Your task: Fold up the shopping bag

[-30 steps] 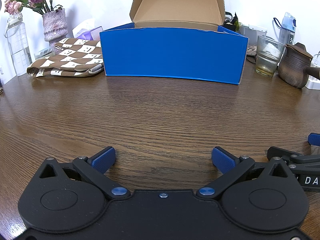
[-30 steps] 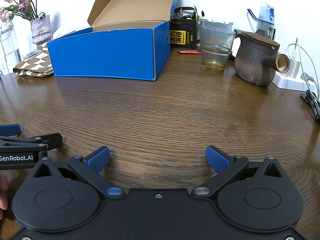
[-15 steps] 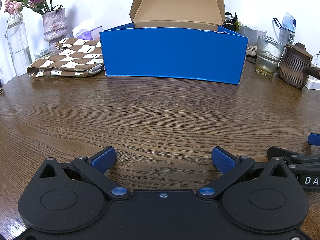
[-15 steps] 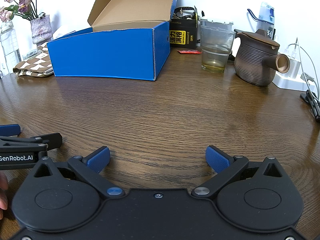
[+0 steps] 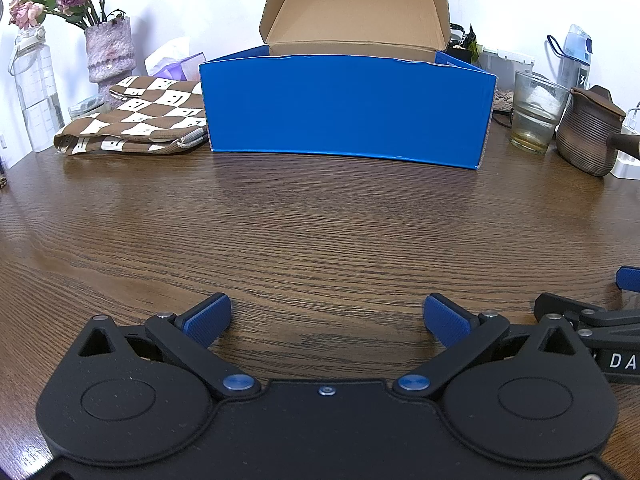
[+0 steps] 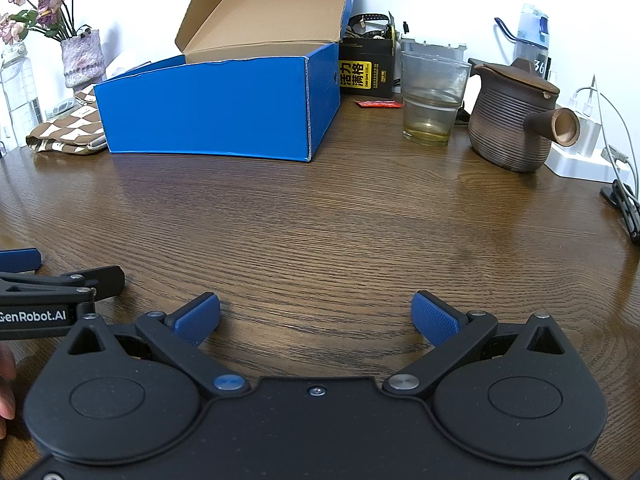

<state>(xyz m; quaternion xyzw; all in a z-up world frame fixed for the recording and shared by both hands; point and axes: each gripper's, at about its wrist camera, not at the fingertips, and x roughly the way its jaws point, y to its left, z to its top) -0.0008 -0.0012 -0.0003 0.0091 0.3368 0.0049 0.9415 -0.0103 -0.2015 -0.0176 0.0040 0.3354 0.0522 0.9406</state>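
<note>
The shopping bag (image 5: 136, 120) is brown and white checkered cloth. It lies folded flat at the far left of the wooden table, touching the left side of the blue box; it also shows in the right wrist view (image 6: 66, 134). My left gripper (image 5: 327, 312) is open and empty, low over the near table. My right gripper (image 6: 316, 307) is open and empty, just to its right. Both are far from the bag.
An open blue cardboard box (image 5: 348, 112) stands at the back centre. A vase of flowers (image 5: 108, 52) and a water bottle (image 5: 34, 88) stand behind the bag. A glass (image 6: 432, 100), a brown teapot (image 6: 516, 120) and a white power strip (image 6: 580, 160) stand at the right.
</note>
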